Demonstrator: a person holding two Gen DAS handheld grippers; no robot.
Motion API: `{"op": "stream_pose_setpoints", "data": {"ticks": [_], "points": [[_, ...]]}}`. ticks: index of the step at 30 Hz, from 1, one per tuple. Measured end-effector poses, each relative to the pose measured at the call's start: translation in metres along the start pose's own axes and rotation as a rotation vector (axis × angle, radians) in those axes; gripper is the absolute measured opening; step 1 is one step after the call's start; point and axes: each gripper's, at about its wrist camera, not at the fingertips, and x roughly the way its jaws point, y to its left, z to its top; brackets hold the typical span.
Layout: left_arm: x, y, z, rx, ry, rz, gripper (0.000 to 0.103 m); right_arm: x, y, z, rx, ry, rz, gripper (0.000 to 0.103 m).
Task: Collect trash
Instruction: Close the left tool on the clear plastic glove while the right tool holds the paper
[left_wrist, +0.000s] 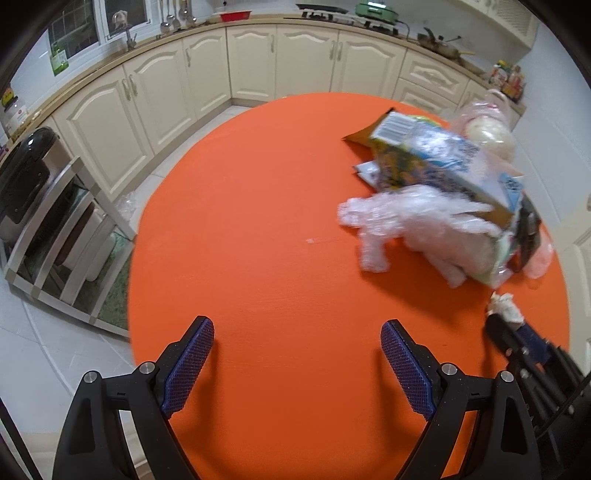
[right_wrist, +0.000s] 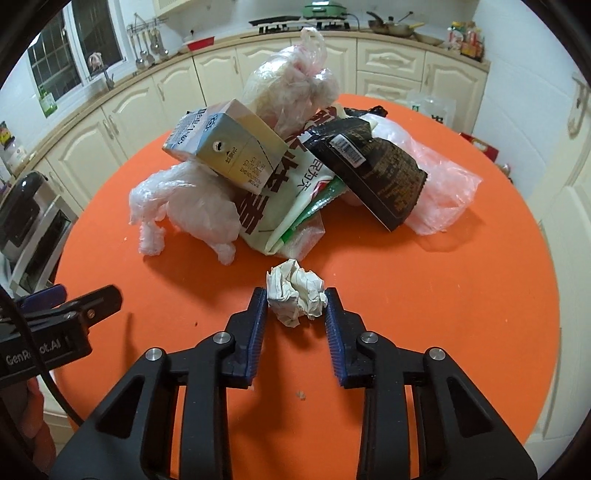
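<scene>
Right claw (right_wrist: 295, 306) closing around crumpled paper ball (right_wrist: 296, 292) on orange tabletop (right_wrist: 461, 295).

In the right wrist view, lower centre of frame, the blue pads are sitting against both sides of the paper ball, which is resting on the tabletop just below the trash pile (right_wrist: 295, 177) of carton, wrappers and plastic bags in the upper centre. In the left wrist view, the left claw (left_wrist: 297, 363) is hanging wide open and empty over bare tabletop at the bottom of frame.
</scene>
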Motion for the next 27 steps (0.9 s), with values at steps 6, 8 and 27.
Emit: {"op": "stream_pose_setpoints", "data": {"ticks": [6,8,27], "points": [[-0.012,-0.015,0.004,-0.012,-0.009,-0.105,0.089,-0.016,-0.019,-0.001,0.019,-0.037,-0.02,0.029],[-0.017,-0.019,0.006,-0.009,-0.018,-0.124,0.089,-0.019,-0.027,-0.001,0.036,-0.046,-0.03,0.029],[0.001,-0.024,0.042,0.068,-0.095,-0.115,0.086,-0.001,-0.055,0.001,0.094,-0.007,-0.036,0.029]]}}
